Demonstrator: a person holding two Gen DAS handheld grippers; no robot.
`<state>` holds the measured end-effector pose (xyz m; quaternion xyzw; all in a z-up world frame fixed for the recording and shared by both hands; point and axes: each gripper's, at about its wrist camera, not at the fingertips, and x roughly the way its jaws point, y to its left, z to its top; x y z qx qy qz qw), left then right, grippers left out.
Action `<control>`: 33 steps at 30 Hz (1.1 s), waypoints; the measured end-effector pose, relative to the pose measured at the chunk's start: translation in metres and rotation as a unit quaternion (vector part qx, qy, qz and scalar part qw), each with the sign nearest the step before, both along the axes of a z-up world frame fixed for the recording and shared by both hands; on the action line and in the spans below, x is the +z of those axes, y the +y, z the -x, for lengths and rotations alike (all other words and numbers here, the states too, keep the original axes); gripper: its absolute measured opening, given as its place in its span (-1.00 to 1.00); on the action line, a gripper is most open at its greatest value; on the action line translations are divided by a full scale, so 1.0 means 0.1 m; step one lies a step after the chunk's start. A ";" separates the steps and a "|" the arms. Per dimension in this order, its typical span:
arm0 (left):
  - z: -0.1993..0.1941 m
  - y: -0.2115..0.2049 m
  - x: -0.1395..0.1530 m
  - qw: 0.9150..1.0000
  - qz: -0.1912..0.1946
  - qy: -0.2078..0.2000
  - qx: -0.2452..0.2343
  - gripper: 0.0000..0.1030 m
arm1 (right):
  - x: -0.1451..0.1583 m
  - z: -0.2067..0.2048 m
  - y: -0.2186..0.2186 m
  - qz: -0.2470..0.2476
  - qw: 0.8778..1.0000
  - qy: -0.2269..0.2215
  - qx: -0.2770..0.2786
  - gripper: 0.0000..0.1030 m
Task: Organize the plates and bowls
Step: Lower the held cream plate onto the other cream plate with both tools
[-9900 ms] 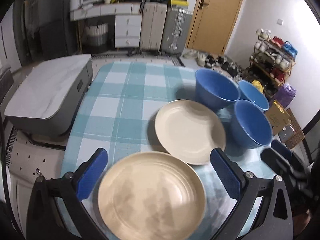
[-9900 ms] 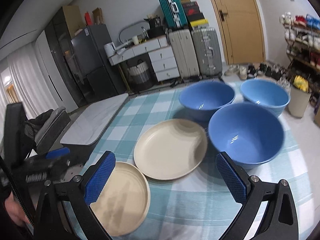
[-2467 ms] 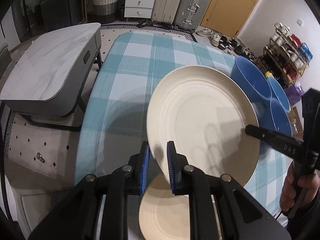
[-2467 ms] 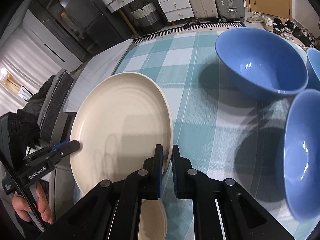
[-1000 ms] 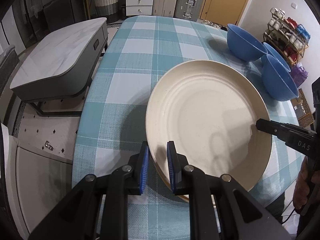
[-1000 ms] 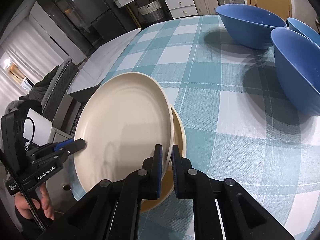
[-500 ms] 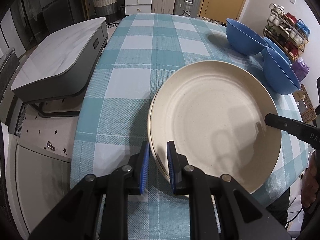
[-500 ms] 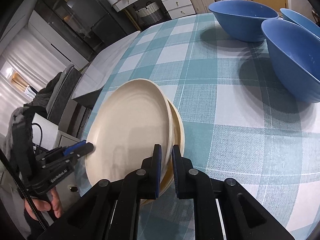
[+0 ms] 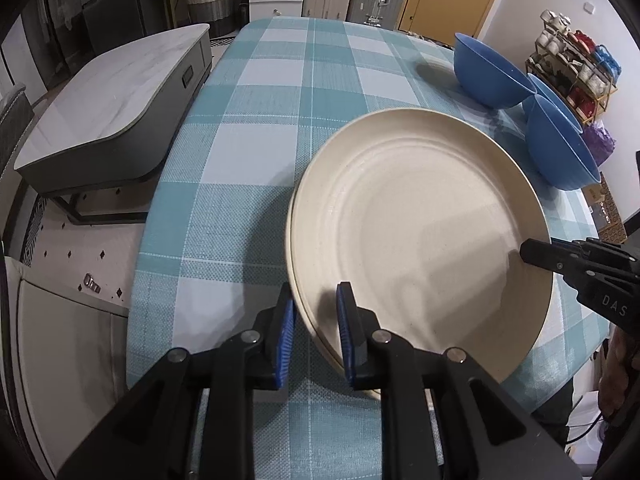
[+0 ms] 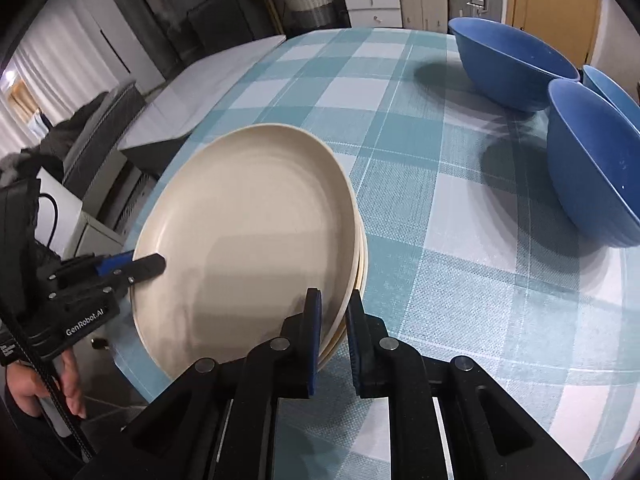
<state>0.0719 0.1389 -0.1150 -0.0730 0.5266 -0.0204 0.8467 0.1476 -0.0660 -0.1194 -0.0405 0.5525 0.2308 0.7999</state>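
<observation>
Resting now flat on the lower plate, not tilted above it as a second earlier: upper cream plate, near the front edge of the checked bench. Parted slightly around the stacked rims, no longer pinching: left gripper and right gripper. Seen only from the right wrist: left hand. Standing well apart at the far right: three blue bowls.

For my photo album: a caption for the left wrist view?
Left gripper setting a cream plate onto another, blue bowls waiting beyond.
</observation>
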 end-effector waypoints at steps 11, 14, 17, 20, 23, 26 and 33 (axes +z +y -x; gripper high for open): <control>-0.01 0.05 0.04 1.000 0.009 -0.005 0.002 -0.67 | 0.09 -0.31 -0.06 0.010 0.999 0.034 0.035 -0.76; -0.02 0.04 0.04 1.000 0.008 -0.005 0.002 -0.67 | 0.06 -0.33 -0.01 -0.007 0.998 0.052 0.044 -0.76; -0.02 0.06 0.03 1.000 0.017 -0.003 0.003 -0.67 | 0.02 -0.31 0.08 0.005 0.998 0.043 0.055 -0.76; -0.03 0.07 0.03 1.000 0.016 -0.002 0.003 -0.67 | 0.03 -0.32 0.11 0.009 0.998 0.040 0.053 -0.76; -0.05 0.10 0.07 1.000 0.011 -0.007 0.007 -0.66 | 0.16 -0.33 0.13 0.027 0.998 0.002 0.055 -0.76; -0.10 0.19 0.11 1.000 0.008 -0.015 0.018 -0.65 | 0.21 -0.41 0.13 0.023 0.999 -0.003 0.049 -0.76; -0.26 0.33 0.13 0.999 0.025 -0.011 0.032 -0.55 | 0.14 -0.51 0.15 0.017 0.999 0.004 0.043 -0.76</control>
